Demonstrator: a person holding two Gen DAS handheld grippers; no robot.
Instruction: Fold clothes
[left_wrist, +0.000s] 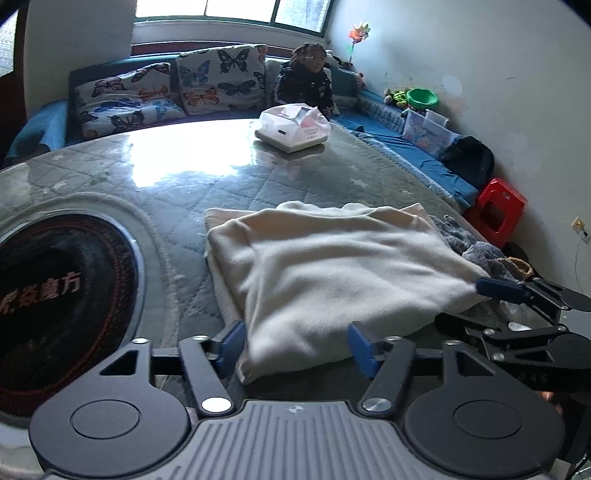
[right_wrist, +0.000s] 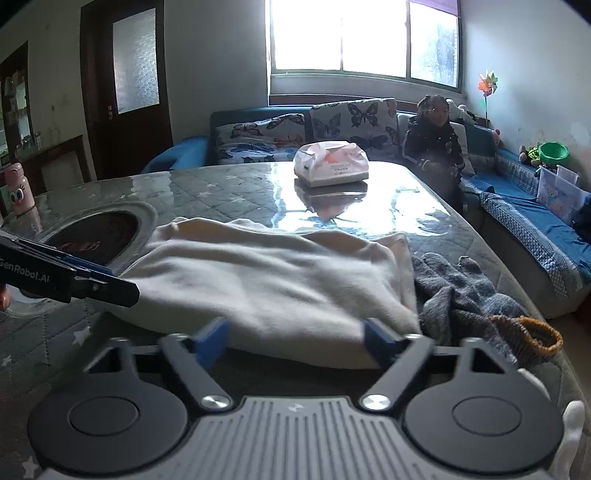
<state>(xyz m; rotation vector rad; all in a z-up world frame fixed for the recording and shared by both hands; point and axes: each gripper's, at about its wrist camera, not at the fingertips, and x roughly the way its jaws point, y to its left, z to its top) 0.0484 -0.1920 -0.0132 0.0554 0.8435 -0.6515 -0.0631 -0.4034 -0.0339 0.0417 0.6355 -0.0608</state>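
Both sets of tongs are spread wide rn, nothing clamped in either. Left tongs (left_wrist: 295, 347) sit low at the near edge of the folded cream garment (left_wrist: 332, 266); the near-left corner of the fabric pokes in between the two blue fingertips (left_wrist: 231, 341), looks like it's brushing the left one, but the jaws aren't pinched on it. Right tongs (right_wrist: 299, 341) same deal, wide apart w/ the front hem of the cream garment (right_wrist: 266, 280) lying just ahead of and between the tips; can't tell if the tips actually touch the cloth. From the left wrist cam you can see the right tongs coming in from the right side w/ a blue tip right at the garment's near-right corner, and from the right wrist cam the left tongs poke in from the left edge at the cloth's left side. Garment is folded into a rough rectangle, lying flat on the surface (left_wrist: 155, 192), which has a quilted star-pattern cover under a glossy sheet. Just right of it, touching its edge, is a crumpled grey knit piece (right_wrist: 472, 295) w/ a brown-orange cuff. Farther back on the surface, well apart, there's a tissue pack (right_wrist: 330, 162). A round dark inset (left_wrist: 62, 299) sits to the left of the garment. A person (right_wrist: 434, 140) sits on the sofa (right_wrist: 517, 206) behind.
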